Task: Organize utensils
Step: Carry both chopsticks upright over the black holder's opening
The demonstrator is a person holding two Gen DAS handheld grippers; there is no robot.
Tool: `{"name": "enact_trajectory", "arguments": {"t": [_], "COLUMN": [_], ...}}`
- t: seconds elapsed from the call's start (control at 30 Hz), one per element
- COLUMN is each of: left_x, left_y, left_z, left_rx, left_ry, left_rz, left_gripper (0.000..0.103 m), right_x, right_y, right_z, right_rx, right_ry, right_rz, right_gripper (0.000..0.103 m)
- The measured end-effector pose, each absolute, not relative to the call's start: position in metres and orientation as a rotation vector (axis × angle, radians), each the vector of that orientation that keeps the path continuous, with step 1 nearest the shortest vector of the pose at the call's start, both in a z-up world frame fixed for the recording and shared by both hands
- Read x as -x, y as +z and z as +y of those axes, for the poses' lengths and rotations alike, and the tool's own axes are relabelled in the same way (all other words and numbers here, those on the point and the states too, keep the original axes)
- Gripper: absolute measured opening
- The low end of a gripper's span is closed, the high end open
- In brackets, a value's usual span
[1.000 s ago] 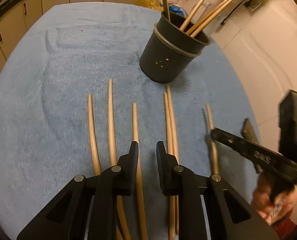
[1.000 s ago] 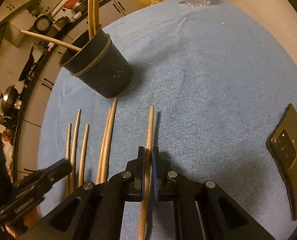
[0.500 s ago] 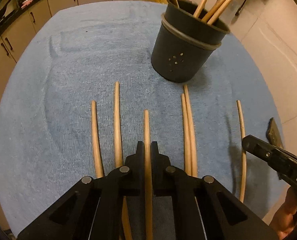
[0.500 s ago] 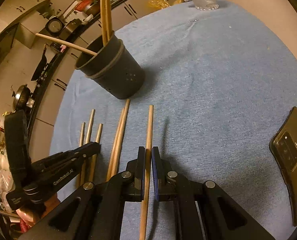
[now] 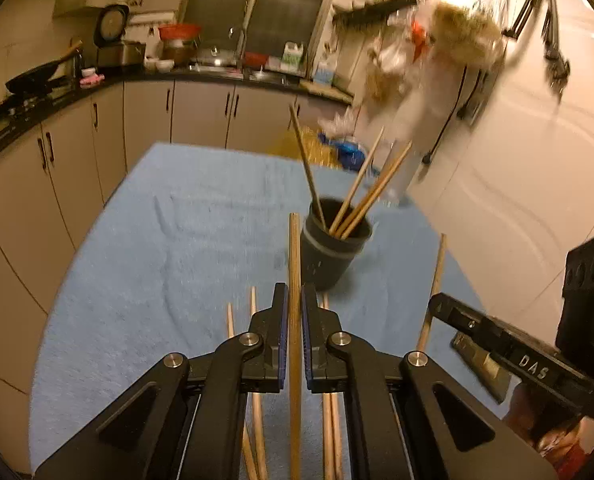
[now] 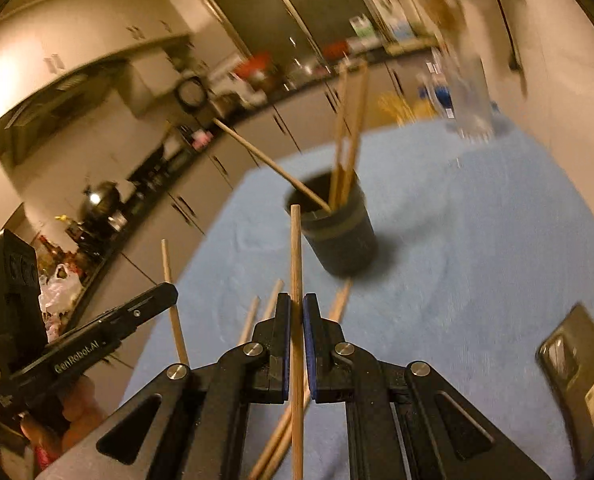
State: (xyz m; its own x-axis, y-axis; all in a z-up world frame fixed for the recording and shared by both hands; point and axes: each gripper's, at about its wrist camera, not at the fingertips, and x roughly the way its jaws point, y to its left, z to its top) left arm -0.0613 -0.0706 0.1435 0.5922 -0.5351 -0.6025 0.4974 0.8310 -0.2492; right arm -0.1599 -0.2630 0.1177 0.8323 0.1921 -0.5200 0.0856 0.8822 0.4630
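Observation:
A dark utensil cup (image 5: 329,256) (image 6: 339,236) stands on the blue cloth (image 5: 201,232) and holds several wooden chopsticks. My left gripper (image 5: 294,300) is shut on one chopstick (image 5: 294,264) and holds it tilted up above the cloth, its tip near the cup. My right gripper (image 6: 296,308) is shut on another chopstick (image 6: 296,256), also raised; it shows in the left wrist view (image 5: 435,276). Several loose chopsticks (image 5: 253,312) (image 6: 273,292) lie on the cloth below the grippers.
A black phone (image 6: 577,376) lies on the cloth at the right. A clear bottle (image 6: 469,92) stands at the far end. Kitchen cabinets (image 5: 145,112) and a counter run behind; a white wall (image 5: 517,184) is at the right.
Both grippers have lifted off the cloth with their chopsticks and tilted up, so the kitchen behind is now in view. The left gripper closed on its chopstick a second ago.

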Motion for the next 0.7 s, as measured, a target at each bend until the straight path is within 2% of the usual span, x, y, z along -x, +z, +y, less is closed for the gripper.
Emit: {"name": "enact_trajectory", "arguments": {"t": [0.7], "left_x": [0.07], "left_y": [0.158], "left_z": [-0.069], "left_rx": [0.053], "left_ry": [-0.603], "left_rz": [0.687], "left_gripper": [0.006], "right_x": [0.17], "right_y": [0.129], "right_z": [-0.263], "right_rx": [-0.483], "right_ry": [0.052], "right_rz": [0.512], "right_gripper": [0.007]}}
